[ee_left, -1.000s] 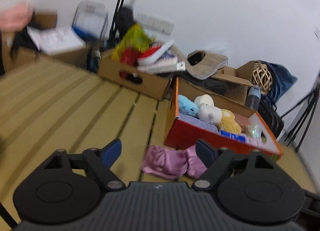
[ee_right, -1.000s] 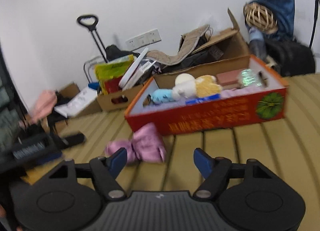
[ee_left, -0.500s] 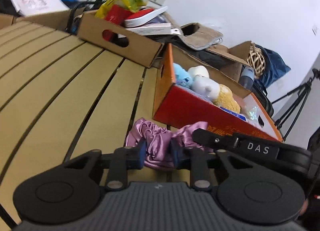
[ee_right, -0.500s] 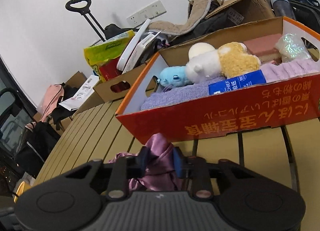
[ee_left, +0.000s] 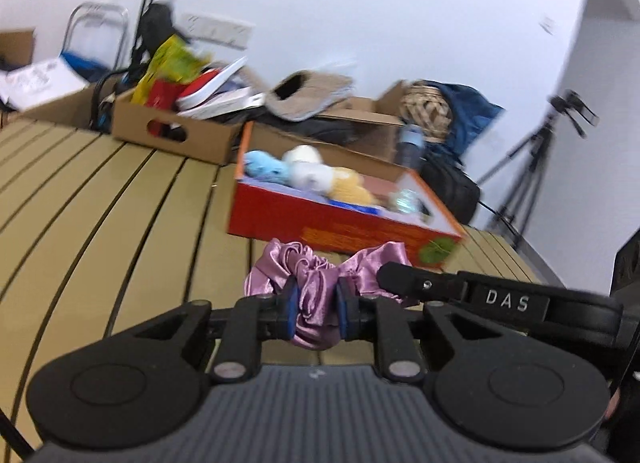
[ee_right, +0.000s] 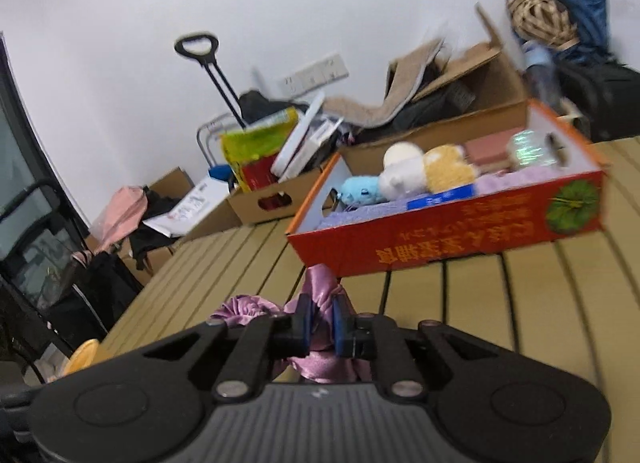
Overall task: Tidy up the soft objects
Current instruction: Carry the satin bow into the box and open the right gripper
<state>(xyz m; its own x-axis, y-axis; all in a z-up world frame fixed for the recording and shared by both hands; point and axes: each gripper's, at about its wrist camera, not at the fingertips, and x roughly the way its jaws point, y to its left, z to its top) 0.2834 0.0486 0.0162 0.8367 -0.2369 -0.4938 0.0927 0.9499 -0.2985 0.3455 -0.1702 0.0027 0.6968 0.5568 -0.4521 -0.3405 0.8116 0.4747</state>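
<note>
A pink satin cloth hangs bunched just in front of the red cardboard box, over the slatted table. My left gripper has its blue pads pressed on one fold of it, and its jaws are still closing. In the right wrist view my right gripper is shut on another fold of the same pink satin cloth. The right gripper's black finger also shows in the left wrist view, touching the cloth's right end. Several plush toys lie in the red cardboard box.
A brown cardboard box with packets and books stands behind on the left. More cartons, a wicker ball and bags crowd the wall. A tripod stands at the right. The slatted table stretches left.
Both grippers went from wide open to pinching the pink cloth. Since then both views have pulled back from the red box, and the cloth has come up with them.
</note>
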